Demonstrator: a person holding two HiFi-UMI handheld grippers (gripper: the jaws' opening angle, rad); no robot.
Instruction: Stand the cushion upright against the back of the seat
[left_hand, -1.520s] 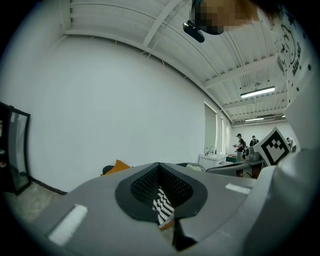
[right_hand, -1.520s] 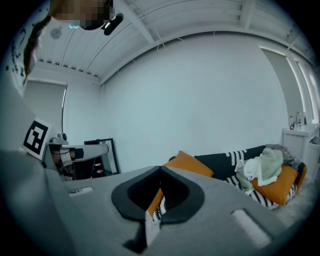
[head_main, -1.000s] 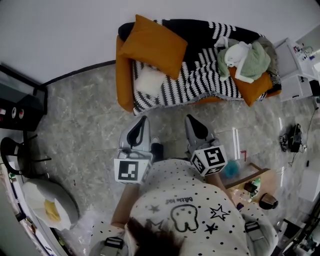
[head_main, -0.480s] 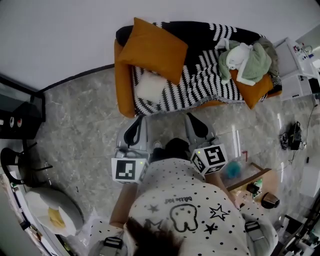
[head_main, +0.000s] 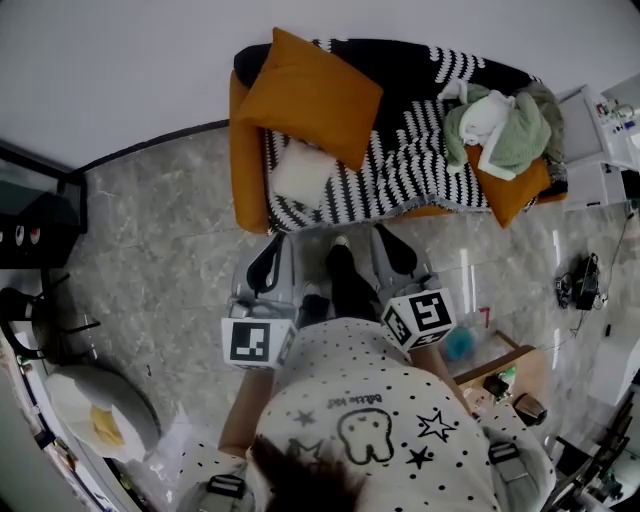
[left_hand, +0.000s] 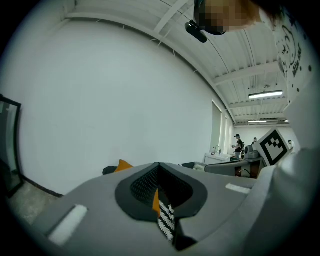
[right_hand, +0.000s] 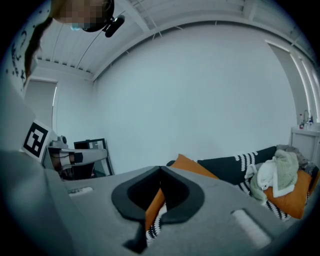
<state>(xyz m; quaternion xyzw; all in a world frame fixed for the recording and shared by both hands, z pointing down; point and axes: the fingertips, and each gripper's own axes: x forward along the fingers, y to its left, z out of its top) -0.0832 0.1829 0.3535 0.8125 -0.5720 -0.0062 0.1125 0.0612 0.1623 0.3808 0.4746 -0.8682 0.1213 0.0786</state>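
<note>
Left gripper (head_main: 284, 240) and right gripper (head_main: 379, 234) closed, empty, mid-frame; I've yet to reach the white cushion (head_main: 300, 172) lying flat upper centre.

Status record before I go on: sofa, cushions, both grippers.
sofa: orange, striped throw over seat and back
large orange cushion: left end, tilted against the back
white cushion: lying on the seat, just below it
right end: second orange cushion under a green and white bundle
left gripper: shut, empty, over the floor short of the sofa
right gripper: shut, empty, alongside
</note>
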